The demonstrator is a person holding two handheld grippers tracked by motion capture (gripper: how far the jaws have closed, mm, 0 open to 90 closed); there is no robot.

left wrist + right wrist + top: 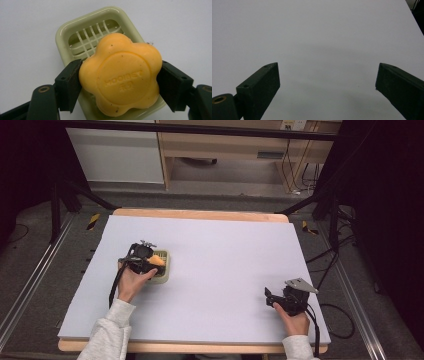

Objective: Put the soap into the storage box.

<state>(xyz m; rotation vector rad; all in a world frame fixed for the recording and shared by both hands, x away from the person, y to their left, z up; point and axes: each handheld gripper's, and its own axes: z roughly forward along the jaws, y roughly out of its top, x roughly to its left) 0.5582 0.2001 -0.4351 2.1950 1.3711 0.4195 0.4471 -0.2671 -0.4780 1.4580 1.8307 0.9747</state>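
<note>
An orange flower-shaped soap (120,72) is clamped between both pads of my left gripper (119,83), which is shut on it. The soap sits over the near half of a pale green soap dish (65,32) with a slotted floor; I cannot tell whether it touches the dish. From above, the soap (158,259), the dish (166,271) and the left gripper (149,262) are at the table's left middle. My right gripper (270,298) rests near the front right, open. Its jaws stand wide apart over bare sheet in the right gripper view (328,75).
A pale lilac sheet (225,250) covers the wooden table. Beyond the far edge are a wooden cabinet (225,150), black stand legs (75,195) and cables (325,260) on the floor to the right.
</note>
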